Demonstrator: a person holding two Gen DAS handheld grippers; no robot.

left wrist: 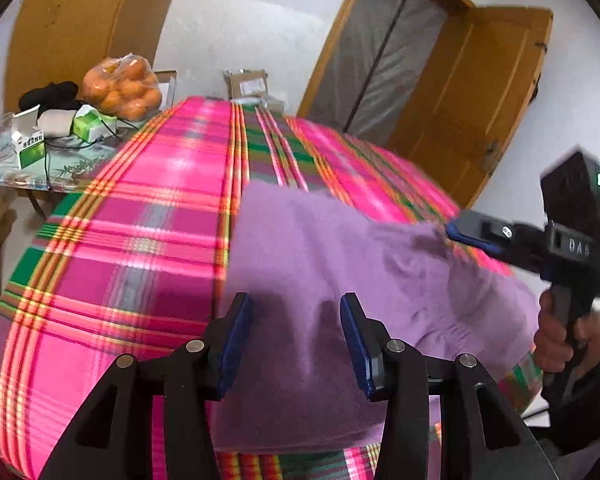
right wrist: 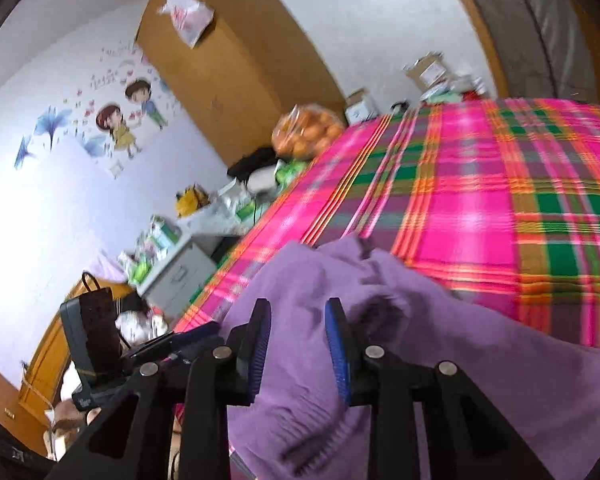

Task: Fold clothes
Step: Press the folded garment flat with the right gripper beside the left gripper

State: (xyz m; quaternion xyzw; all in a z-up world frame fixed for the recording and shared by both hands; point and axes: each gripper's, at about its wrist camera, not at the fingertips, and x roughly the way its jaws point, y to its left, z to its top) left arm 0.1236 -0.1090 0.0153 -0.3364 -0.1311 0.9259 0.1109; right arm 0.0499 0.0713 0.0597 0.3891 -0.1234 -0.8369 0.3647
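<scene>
A purple knit garment [left wrist: 332, 264] lies on a bed covered by a pink, green and orange plaid sheet [left wrist: 140, 216]. My left gripper [left wrist: 295, 306] is open, its blue pads either side of the garment's near part, just above the cloth. My right gripper [right wrist: 298, 312] is open over a bunched edge of the same garment [right wrist: 440, 344]. In the left wrist view the right gripper [left wrist: 452, 229] comes in from the right at the garment's far right edge. In the right wrist view the left gripper [right wrist: 198, 332] shows at the lower left.
A side table [left wrist: 24, 172] left of the bed holds a bag of oranges [left wrist: 122, 88], green and white boxes [left wrist: 92, 124] and a cable. An open wooden door [left wrist: 472, 100] stands beyond the bed. A wardrobe [right wrist: 228, 68] and a grey drawer unit [right wrist: 180, 276] stand by the wall.
</scene>
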